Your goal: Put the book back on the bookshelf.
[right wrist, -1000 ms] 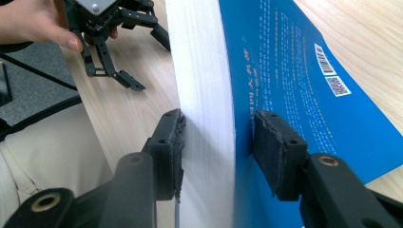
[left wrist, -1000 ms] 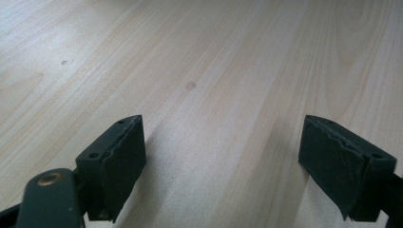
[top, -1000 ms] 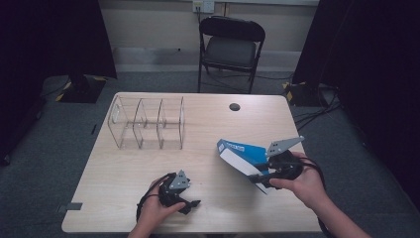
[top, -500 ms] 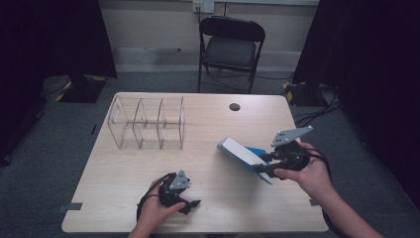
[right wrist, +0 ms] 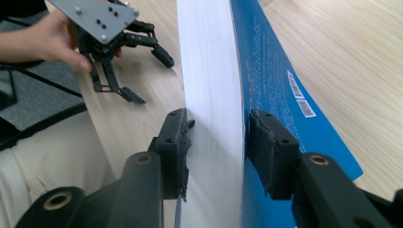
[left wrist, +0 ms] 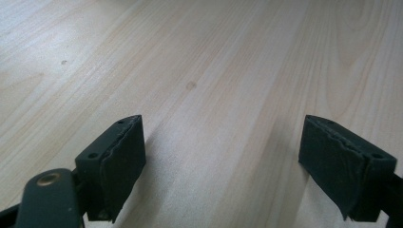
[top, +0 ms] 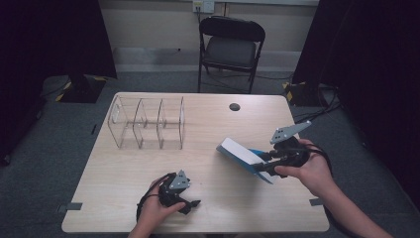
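Black folding chair (top: 232,47) by pale wall (top: 148,22), grey carpet (top: 64,134), dark curtains (top: 49,39), wooden table (top: 208,119)

You have: one blue book (top: 241,154), one clear divider rack (top: 147,123), three compartments; two grippers — left (top: 187,203), right (top: 261,161); one folding chair (top: 231,47), one table (top: 208,114).

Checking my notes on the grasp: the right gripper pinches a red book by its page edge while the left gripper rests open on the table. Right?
Not quite: the book has a blue cover, as the right gripper view shows. The right gripper does pinch it; the left gripper rests open.
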{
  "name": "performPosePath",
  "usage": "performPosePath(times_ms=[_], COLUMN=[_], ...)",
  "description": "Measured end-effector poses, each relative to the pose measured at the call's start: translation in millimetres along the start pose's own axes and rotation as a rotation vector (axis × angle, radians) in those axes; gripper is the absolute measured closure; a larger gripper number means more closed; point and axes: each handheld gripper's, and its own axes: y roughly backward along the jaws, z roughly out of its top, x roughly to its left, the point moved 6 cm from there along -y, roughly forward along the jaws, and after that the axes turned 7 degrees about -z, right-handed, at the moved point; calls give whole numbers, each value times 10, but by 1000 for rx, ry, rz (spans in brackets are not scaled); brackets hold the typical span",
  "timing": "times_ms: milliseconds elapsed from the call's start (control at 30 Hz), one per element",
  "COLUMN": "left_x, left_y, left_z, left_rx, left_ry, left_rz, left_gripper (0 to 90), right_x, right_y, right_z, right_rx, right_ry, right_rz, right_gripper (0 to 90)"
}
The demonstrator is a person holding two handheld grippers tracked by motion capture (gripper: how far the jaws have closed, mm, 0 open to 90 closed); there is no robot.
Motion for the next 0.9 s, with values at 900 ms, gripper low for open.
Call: performPosePath(times_ms=[900], left_x=[1], left_y=[5], left_z=[-1], left_rx=[4], left_ry=[0], left_rz=[-3], left_gripper=[154], right_x=[-312], right_y=[88], right_z=[331], right_rx=[-28], right_ry=[19], right_rz=[-63], right_gripper=[610])
